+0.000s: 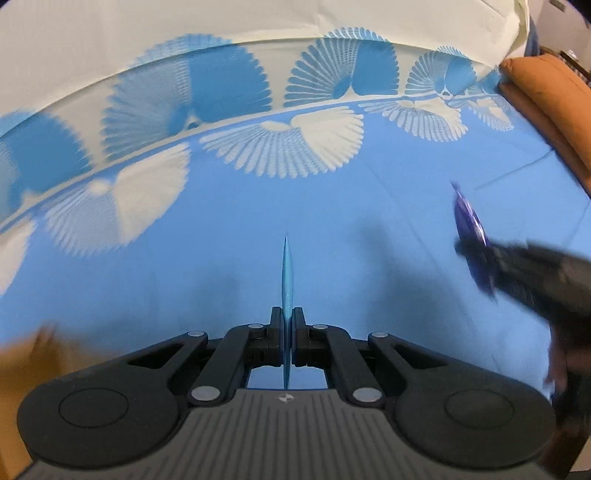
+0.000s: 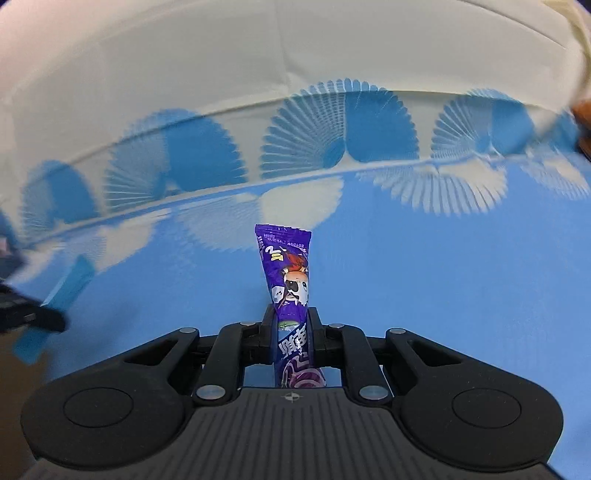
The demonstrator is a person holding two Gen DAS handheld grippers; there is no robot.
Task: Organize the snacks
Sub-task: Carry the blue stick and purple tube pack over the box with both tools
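My left gripper [image 1: 287,314] is shut on a thin light-blue snack packet [image 1: 287,269], seen edge-on, held above the blue cloth. My right gripper [image 2: 291,314] is shut on a purple snack packet [image 2: 287,273] with a cartoon figure, which sticks up between the fingers. In the left wrist view the right gripper [image 1: 476,254] shows blurred at the right with the purple packet [image 1: 467,210]. In the right wrist view the left gripper [image 2: 40,314] shows blurred at the far left with the blue packet [image 2: 68,284].
A blue cloth [image 1: 369,240] with white fan patterns covers the surface, with cream cloth [image 1: 184,33] beyond. An orange cushion [image 1: 546,92] lies at the right edge. A blurred brown shape [image 1: 26,365] sits at the lower left.
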